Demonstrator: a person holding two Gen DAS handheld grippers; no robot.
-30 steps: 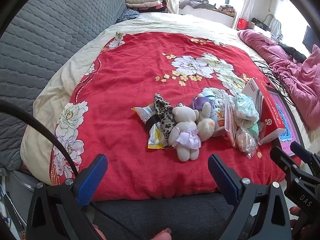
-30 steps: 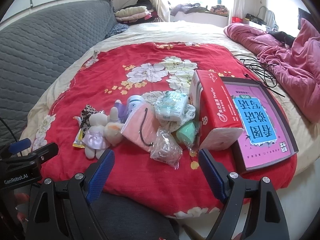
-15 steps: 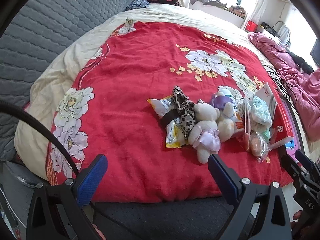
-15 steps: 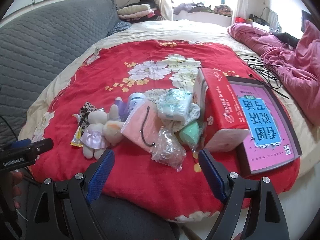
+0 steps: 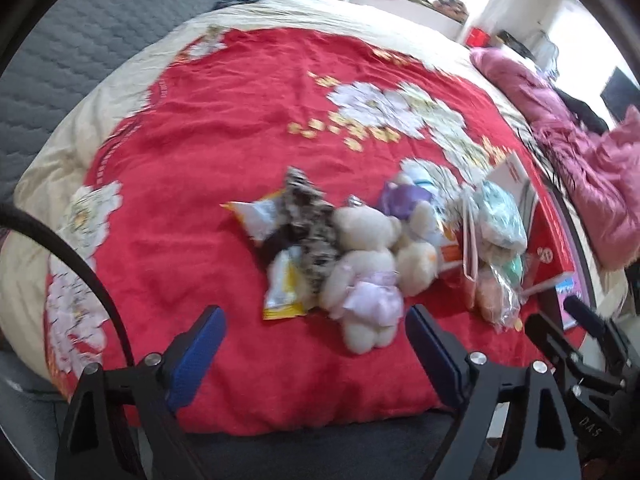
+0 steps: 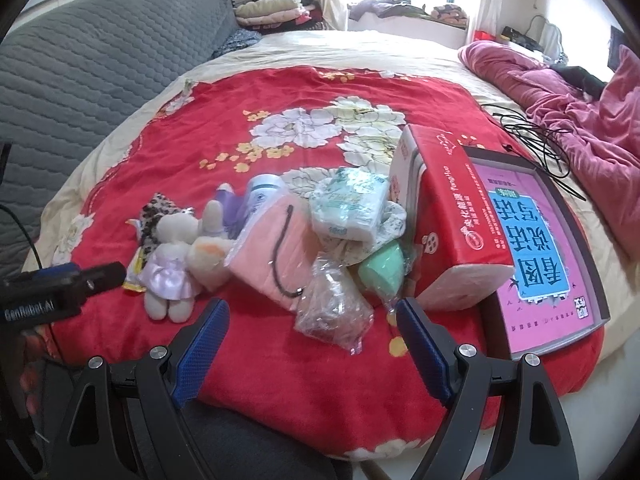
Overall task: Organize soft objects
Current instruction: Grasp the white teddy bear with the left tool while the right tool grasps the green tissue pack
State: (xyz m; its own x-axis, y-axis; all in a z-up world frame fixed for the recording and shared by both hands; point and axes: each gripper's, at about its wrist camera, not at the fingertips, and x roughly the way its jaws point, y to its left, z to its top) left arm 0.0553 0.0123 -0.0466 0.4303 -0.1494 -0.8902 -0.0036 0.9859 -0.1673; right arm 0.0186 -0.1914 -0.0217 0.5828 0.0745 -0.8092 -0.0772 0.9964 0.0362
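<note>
A cream teddy bear in a lilac dress (image 5: 360, 276) (image 6: 172, 256) lies on the red flowered blanket (image 5: 192, 168). Beside it are a second cream plush (image 5: 416, 256), a leopard-print cloth (image 5: 308, 216) and a snack packet (image 5: 280, 284). My left gripper (image 5: 314, 314) hovers just short of the bear, its jaws closing. The bear's legs show in the gap, and the pads are clear of them. My right gripper (image 6: 311, 308) stands open over a clear plastic bag (image 6: 332, 308), near a pink pouch (image 6: 276, 248) and a tissue pack (image 6: 352, 204).
A red box (image 6: 444, 216) and a pink-covered book in a dark tray (image 6: 532, 248) lie at the right. A grey quilted headboard (image 6: 100, 68) runs along the left, a pink quilt (image 6: 592, 128) and black cables (image 6: 536, 140) far right. The bed edge is close below both grippers.
The left gripper has dropped and come closer to the plush pile, and its jaws have narrowed slightly. The right gripper has edged nearer the clear bag. Nothing on the bed has moved.
</note>
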